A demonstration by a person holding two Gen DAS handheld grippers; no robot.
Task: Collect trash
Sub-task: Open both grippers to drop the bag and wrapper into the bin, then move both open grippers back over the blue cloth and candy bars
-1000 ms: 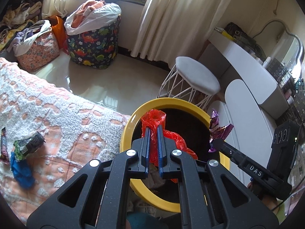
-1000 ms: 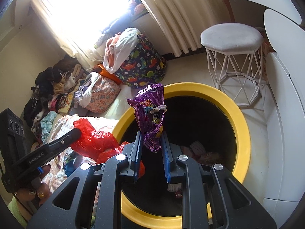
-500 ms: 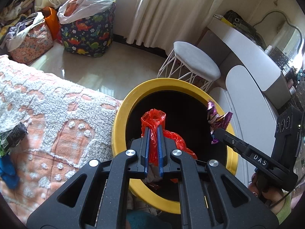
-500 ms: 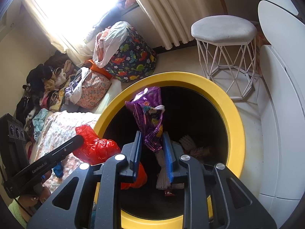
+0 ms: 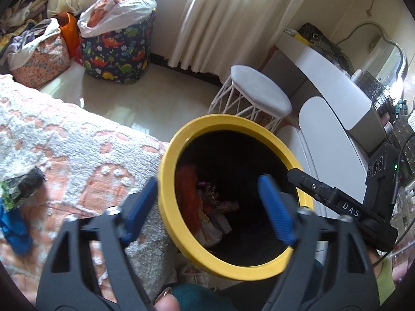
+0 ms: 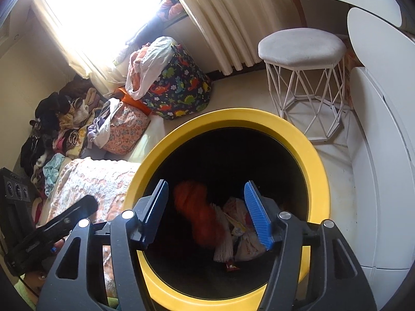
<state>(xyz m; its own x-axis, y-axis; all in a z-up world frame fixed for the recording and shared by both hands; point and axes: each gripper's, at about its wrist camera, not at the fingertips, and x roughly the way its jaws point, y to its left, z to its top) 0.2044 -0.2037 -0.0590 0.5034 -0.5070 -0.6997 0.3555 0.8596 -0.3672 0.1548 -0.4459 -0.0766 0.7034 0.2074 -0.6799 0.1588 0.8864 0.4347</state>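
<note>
Left and right hand-held grippers over the bin, release stage. The left hand-held gripper (image 5: 207,204) has its blue jaws spread wide and opening, with nothing between them; one jaw lies outside the yellow rim, over the bed's edge, the other over the dark interior. The right hand-held gripper (image 6: 206,213) is likewise opening, its jaws apart and empty above the bin mouth. The yellow-rimmed bin (image 5: 168,153) stands on the floor just beside the bed (image 5: 64,140). Inside it lie a red plastic bag (image 6: 197,207) (blurred in both views, so possibly mid-fall), a purple wrapper (image 5: 207,189) and paler crumpled wrappers (image 6: 243,235) heaped at the bottom.

Two loose items lie on the bed near its left edge in the left wrist view: a dark green wrapper (image 5: 20,189) and, just below it, a blue scrap (image 5: 13,230); these are probably the trash yet to be collected. Both look light, thin and limp. The wrapper's film is likely slippery and will crumple, not resist, so a pinch across a raised fold or crimped end should hold better than one on a flat face. The blue scrap looks soft; take it at a bunched part, clear of the blanket's pile.
</note>
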